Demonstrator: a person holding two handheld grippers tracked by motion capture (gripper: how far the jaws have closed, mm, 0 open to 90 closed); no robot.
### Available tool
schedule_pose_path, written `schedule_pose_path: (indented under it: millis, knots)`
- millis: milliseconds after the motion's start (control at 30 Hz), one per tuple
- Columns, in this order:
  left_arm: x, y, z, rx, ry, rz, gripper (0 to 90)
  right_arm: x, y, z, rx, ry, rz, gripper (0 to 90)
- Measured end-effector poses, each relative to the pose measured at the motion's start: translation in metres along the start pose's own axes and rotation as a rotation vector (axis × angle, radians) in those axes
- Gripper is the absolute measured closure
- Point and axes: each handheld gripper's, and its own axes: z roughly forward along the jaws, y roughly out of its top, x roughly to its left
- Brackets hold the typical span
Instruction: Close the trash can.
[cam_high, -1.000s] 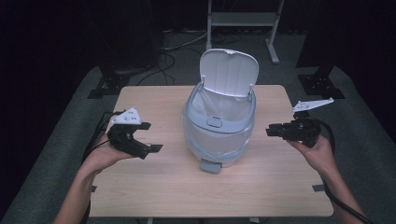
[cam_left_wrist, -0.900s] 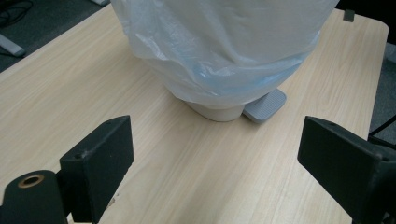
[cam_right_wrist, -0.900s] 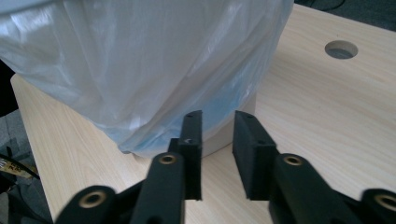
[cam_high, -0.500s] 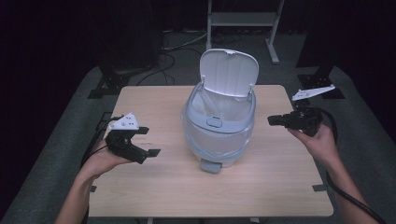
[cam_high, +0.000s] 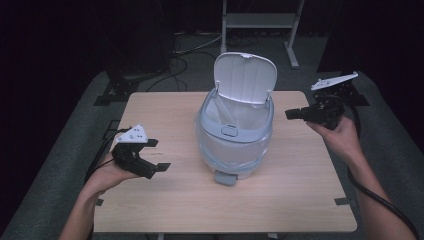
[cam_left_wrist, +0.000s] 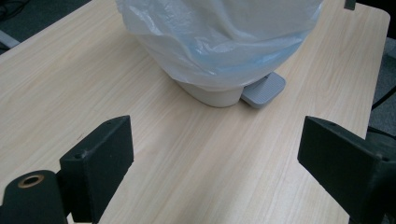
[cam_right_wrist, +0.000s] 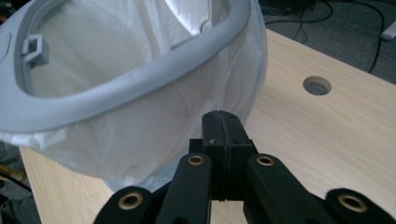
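Pedal bin with its lid up, mid-table, a gripper on each side

The table (cam_high: 150, 107) carries the bin (cam_high: 234, 142) at its middle, lid (cam_high: 245, 77) raised, bag (cam_left_wrist: 219, 42) draped over the sides, pedal (cam_left_wrist: 264, 89) facing the person. The left gripper (cam_high: 156, 155) hovers spread wide, holding nothing; the right gripper (cam_high: 290, 114), jaws just closing, is pressed together empty beside the rim.

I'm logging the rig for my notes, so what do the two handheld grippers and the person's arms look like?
Both are black. The left gripper has blocky rectangular jaws and brass-ringed pivots. The right gripper has the same brass pivots. Each carries a pale three-cornered plate on top and trails a black cable. The forearms are bare, with no sleeves in sight.
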Motion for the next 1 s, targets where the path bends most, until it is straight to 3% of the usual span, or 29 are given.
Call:
schedule_pose_path:
  millis: [1000]
  knots:
    - [0.004, -0.013, -0.011, -0.003, 0.016, -0.007, 9.6, -0.002, 0.085, -0.003, -0.048, -0.028, -0.038, 89.4]
